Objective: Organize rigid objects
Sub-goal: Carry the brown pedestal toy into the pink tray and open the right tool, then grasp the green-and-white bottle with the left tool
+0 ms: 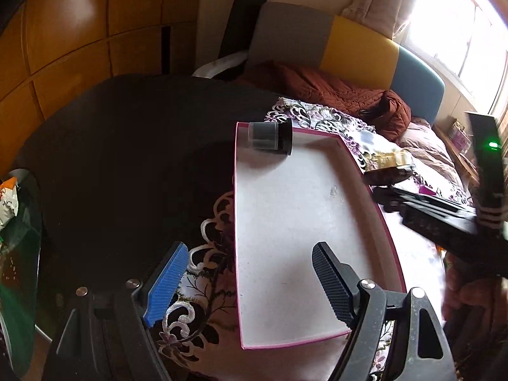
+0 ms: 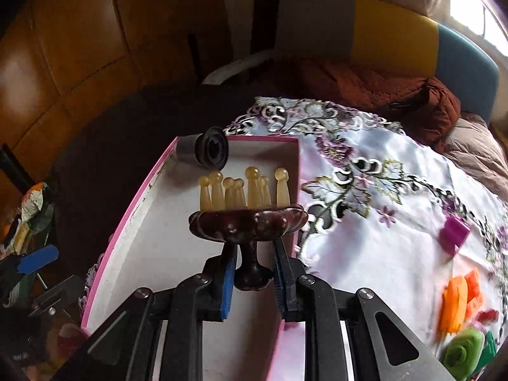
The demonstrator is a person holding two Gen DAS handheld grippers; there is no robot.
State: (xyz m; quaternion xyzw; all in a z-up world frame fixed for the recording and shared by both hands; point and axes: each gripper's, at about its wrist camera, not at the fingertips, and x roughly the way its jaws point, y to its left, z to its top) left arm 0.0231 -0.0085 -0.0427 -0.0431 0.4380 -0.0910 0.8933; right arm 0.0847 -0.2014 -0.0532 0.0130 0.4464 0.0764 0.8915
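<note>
Nowhere legible writing: massager [image 2: 247, 212], box [image 2: 133, 222].

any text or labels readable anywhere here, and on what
No text can be read in either view.
Snack packet at the left edge: printed, but too blurred to read.
Black jar in the pink-rimmed box: no label visible.
Wooden massager held by the right gripper: unmarked.
</note>
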